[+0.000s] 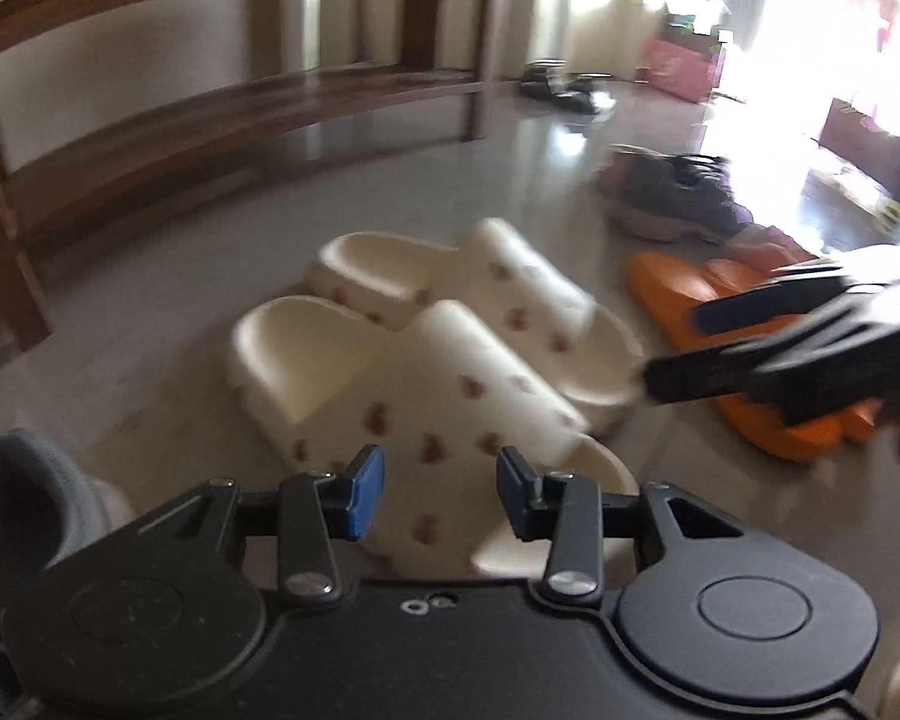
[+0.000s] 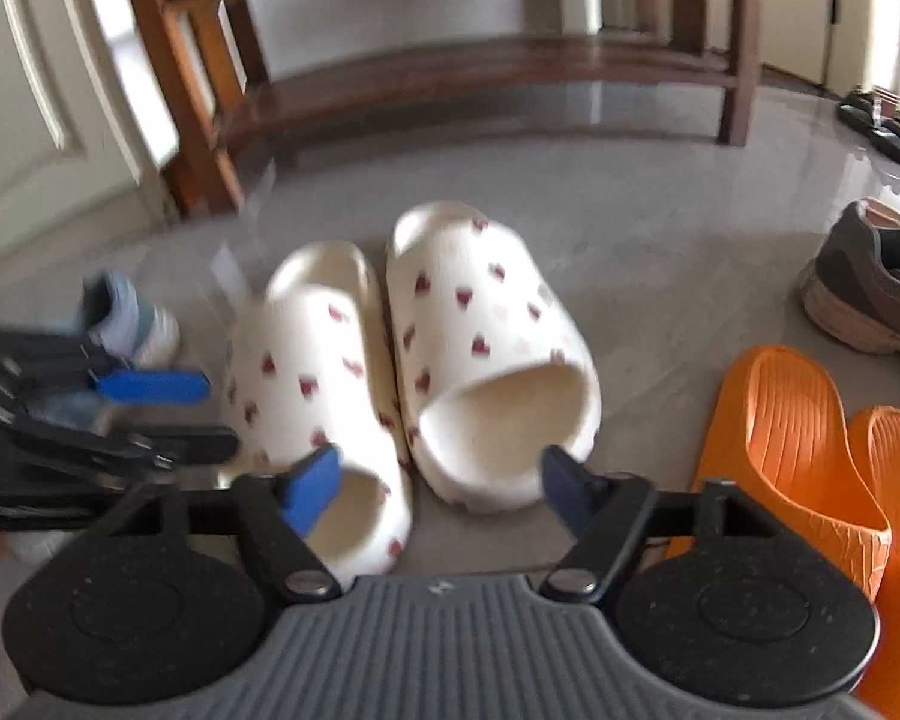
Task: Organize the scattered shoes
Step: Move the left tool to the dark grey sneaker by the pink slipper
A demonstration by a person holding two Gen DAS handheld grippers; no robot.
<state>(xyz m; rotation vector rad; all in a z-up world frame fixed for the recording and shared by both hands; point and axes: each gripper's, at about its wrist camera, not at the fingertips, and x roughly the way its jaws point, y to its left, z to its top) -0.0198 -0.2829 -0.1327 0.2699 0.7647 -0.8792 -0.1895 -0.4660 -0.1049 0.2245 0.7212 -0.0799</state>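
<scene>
Glossy grey floor (image 2: 660, 252) before a wooden rack (image 2: 480, 72) holds white slippers (image 2: 492, 324); both grippers' jaws apart, empty.

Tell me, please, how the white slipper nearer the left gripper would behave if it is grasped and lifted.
The white slipper looks thick and moulded like foam, so probably light for its size and fairly stiff. Its smooth, rounded strap may slip between narrow pads. The flat, wide sole suggests that a push would slide it on the glossy floor, not tip it.
</scene>
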